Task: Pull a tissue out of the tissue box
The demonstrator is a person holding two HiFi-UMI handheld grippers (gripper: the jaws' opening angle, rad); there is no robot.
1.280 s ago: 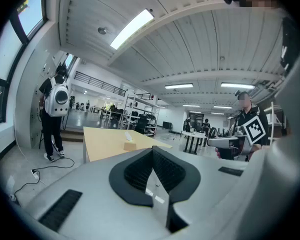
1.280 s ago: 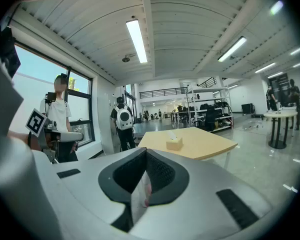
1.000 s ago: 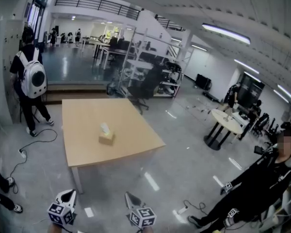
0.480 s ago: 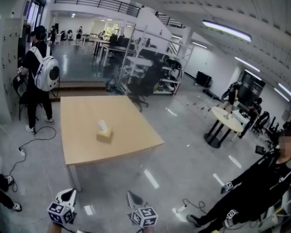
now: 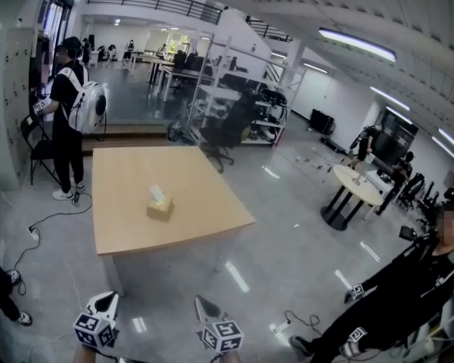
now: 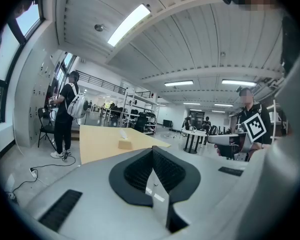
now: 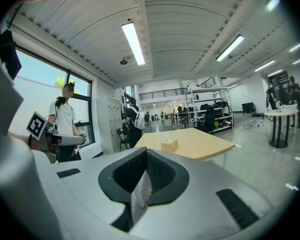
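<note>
Lying well ahead at 12 o'clock is the big wooden table (image 5: pixel 197 225), with a stretch of grey floor (image 5: pixel 287 263) separating its near edge from both tools. Nothing is sitting on that floor between them but light reflections, so I judge the near table edge to be the only thing the reach is having to clear.

A person with a white backpack (image 5: pixel 72 119) is standing at 10 o'clock off the table's far left corner, beside a folding chair (image 5: pixel 36 148). Another person in black (image 5: pixel 408 286) is waiting at 3 o'clock. A round white table (image 5: pixel 356 187) is standing at 2 o'clock, well apart from the route.

The left gripper (image 5: pixel 106 302) and the right gripper (image 5: pixel 205 306) are pointing forward side by side. Each is keeping its jaws pressed together on nothing.

The tissue box (image 5: pixel 160 208) is sitting alone near the table's middle. It is showing at 11 o'clock in the left gripper view and 1 o'clock in the right gripper view, so it lies between the two lines and neither hand is clearly nearer. Its long axis is too small to read. A white tissue (image 5: pixel 157 194) is poking upright from its top.
</note>
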